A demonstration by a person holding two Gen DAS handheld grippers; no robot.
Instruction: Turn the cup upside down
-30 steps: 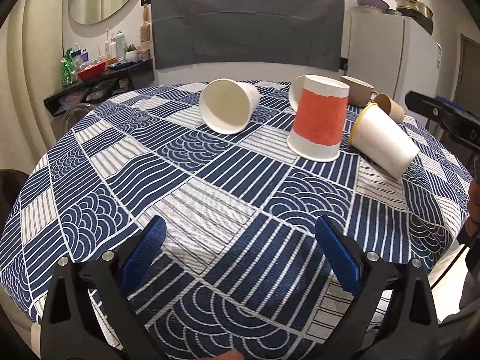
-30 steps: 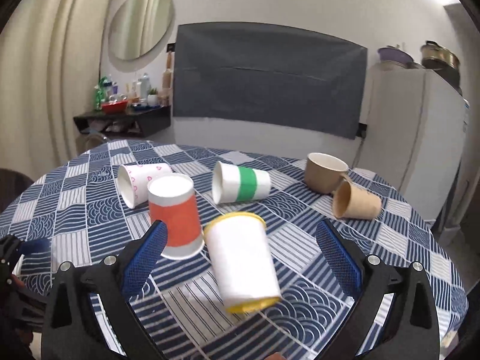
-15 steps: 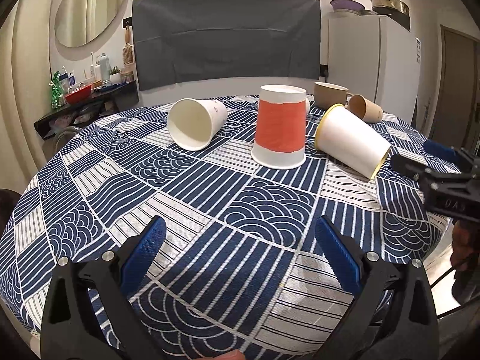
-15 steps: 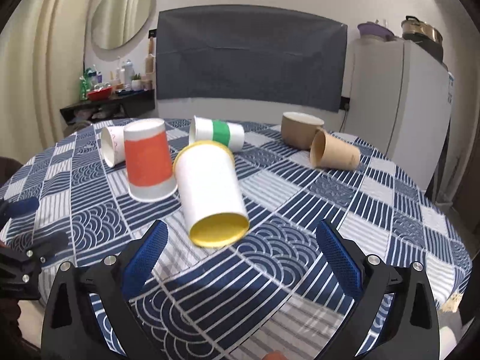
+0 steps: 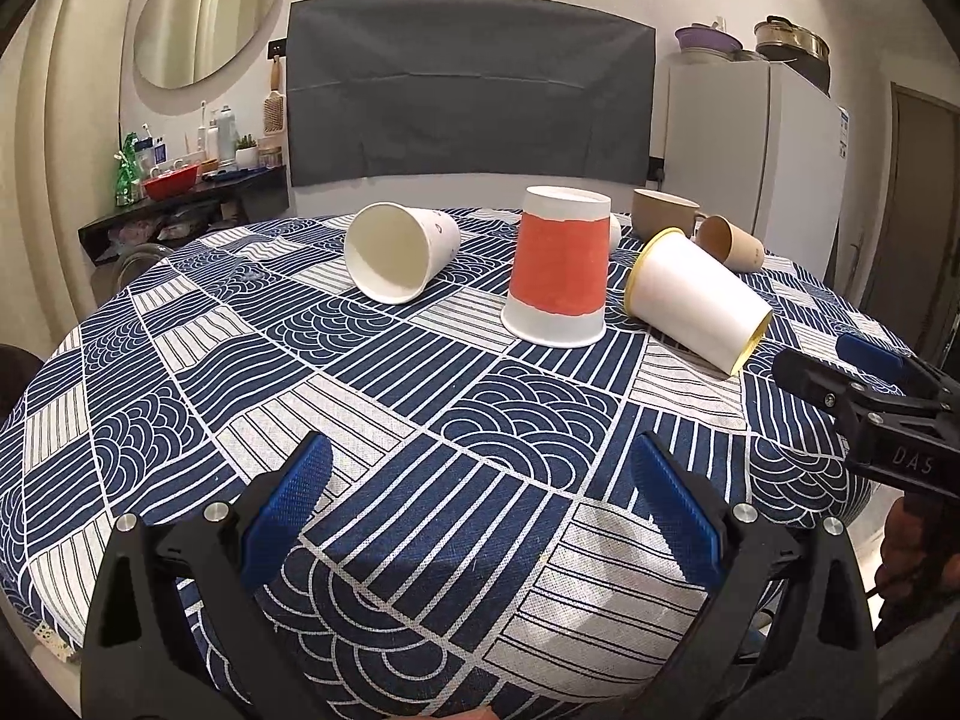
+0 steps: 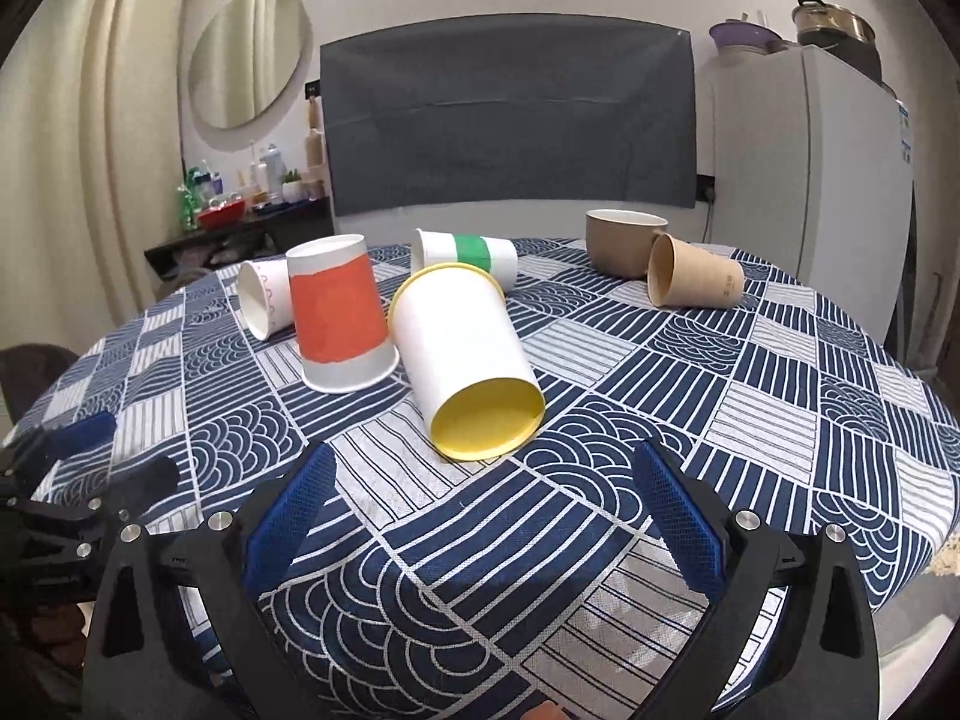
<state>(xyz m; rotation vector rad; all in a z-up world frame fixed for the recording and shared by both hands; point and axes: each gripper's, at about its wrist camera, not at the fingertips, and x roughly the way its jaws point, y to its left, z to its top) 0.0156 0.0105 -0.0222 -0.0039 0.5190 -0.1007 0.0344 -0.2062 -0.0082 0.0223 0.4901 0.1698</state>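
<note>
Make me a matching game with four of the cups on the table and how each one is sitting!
Cups:
1. orange cup
2. yellow-rimmed cup
3. green-striped cup
4. grey-brown cup

How it sits:
A. on its side, open end toward the right gripper's camera
B. upright, mouth up
C. upside down on its rim
D. on its side at the back, behind the yellow-rimmed cup

Pairs: 1-C, 2-A, 3-D, 4-B

Left gripper [image 5: 480, 498] fingers spread, empty; right gripper [image 6: 486, 504] likewise.
</note>
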